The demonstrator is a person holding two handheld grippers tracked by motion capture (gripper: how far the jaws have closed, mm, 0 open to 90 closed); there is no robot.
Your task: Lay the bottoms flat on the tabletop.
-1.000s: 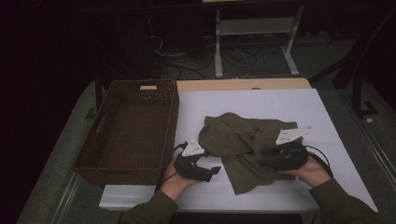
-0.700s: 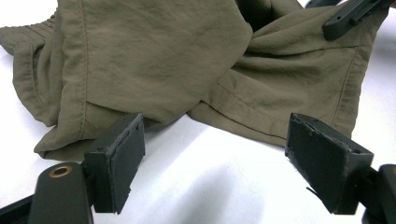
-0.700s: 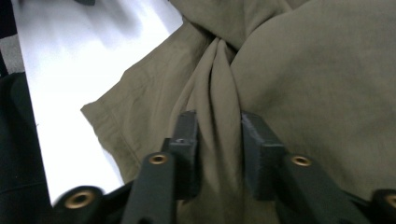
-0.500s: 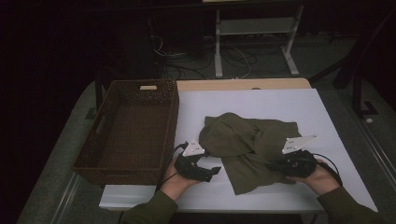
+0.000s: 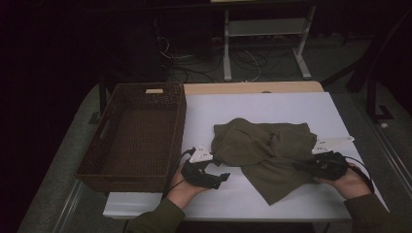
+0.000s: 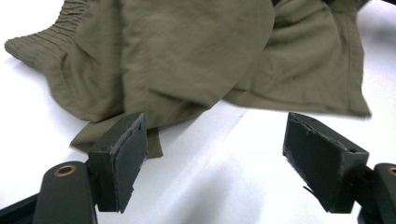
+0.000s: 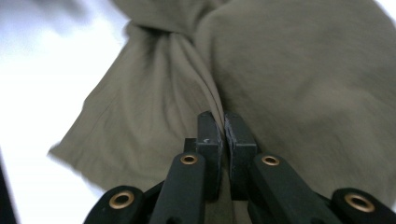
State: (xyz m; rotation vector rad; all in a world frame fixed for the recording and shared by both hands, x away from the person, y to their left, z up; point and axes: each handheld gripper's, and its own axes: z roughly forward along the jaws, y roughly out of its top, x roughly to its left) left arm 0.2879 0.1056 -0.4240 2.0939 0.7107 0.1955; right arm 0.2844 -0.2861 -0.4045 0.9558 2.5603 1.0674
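Both grippers lie low over the near part of the white table (image 5: 291, 104). Right gripper (image 5: 303, 166) has its jaws clamped on a fold of the olive garment (image 5: 265, 145); they have just been closing, and the right gripper view shows a thin ridge of cloth (image 7: 205, 79) pinched between the two black pads, pulled taut. Left gripper (image 5: 224, 176) has its jaws spread wide with nothing between them; in the left gripper view bare tabletop lies between the pads, and the garment's near hem (image 6: 154, 140) sits just beyond the left pad.

Soft, matte and wrinkled, the garment is heaped at the middle of the table. The left gripper view picks out a gathered, ribbed edge (image 6: 51, 28) at far left and a stitched hem (image 6: 355, 65) at right. A dark woven basket (image 5: 133, 133), rectangular with a handle slot in its far wall, stands at the table's left edge, just beside the left hand (image 5: 182, 187). Bare white surface lies far of the garment and along the near edge
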